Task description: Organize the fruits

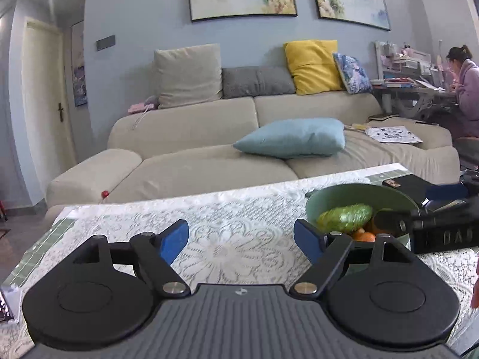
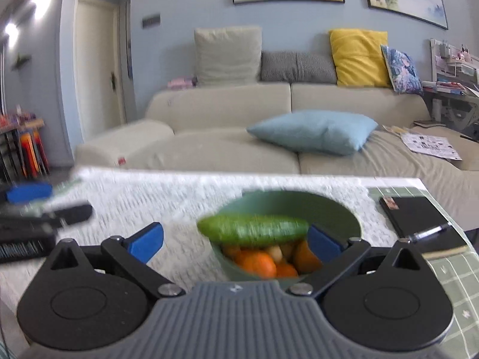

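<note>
On the black body of the right tongs (image 1: 443, 227), seen from the left wrist view at the right edge, pale raised letters read roughly "DAS"; the last letter runs out of the picture, so the word cannot be told whole. A printed sheet (image 1: 392, 134) lies on the sofa, its dark print too small to read. Nothing else is legible.
</note>
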A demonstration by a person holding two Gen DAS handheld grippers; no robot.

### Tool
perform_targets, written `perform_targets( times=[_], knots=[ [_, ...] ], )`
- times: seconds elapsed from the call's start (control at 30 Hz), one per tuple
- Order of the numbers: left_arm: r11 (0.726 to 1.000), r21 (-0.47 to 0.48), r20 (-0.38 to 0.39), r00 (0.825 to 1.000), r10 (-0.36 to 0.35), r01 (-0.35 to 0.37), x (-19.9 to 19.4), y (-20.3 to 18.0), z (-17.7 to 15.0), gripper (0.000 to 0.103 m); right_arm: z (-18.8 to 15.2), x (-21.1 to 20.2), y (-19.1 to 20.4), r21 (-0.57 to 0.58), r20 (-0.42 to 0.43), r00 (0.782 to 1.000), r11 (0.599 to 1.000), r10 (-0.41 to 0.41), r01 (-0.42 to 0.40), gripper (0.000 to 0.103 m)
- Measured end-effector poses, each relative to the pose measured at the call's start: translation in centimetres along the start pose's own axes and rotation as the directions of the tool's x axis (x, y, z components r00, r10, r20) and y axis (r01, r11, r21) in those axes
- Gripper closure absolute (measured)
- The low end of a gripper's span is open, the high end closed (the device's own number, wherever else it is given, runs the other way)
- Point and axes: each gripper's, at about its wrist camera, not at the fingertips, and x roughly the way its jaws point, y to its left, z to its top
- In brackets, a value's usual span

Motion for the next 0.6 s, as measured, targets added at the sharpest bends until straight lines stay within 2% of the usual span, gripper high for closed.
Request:
perform_targets(
  times=[0.13,0.27,0.43,0.6],
  knots=[
    [0.999,-0.045,-0.082,0.997,0.004,-0.007,0.6,0.8,-1.2,0.005,-1.4,0.0,0.7,-0.023,-0.056,0.998,1.000,0.003,-0.004,0.004],
    [0.999,-0.006,-0.140,0.989,0.041,-0.043,0.9,0.7,-2.1,0.005,-2.8,-0.3,1.8,-0.055,-0.091,0.996,0.998,0.006,-0.011,0.004],
    [0.995,-0.069,-0.207,0.977,0.053,-0.068,1.2,1.0,-3.3,0.005,-3.5,-0.5,3.2,-0.097,-0.104,0.994,0.995,0.020,-0.030,0.004],
    [0.994,-0.079,-0.246,0.968,0.058,-0.079,1.4,1.0,-4.0,0.005,-3.6,-0.5,3.2,-0.098,-0.097,0.995,0.995,-0.008,-0.001,0.004]
  ],
)
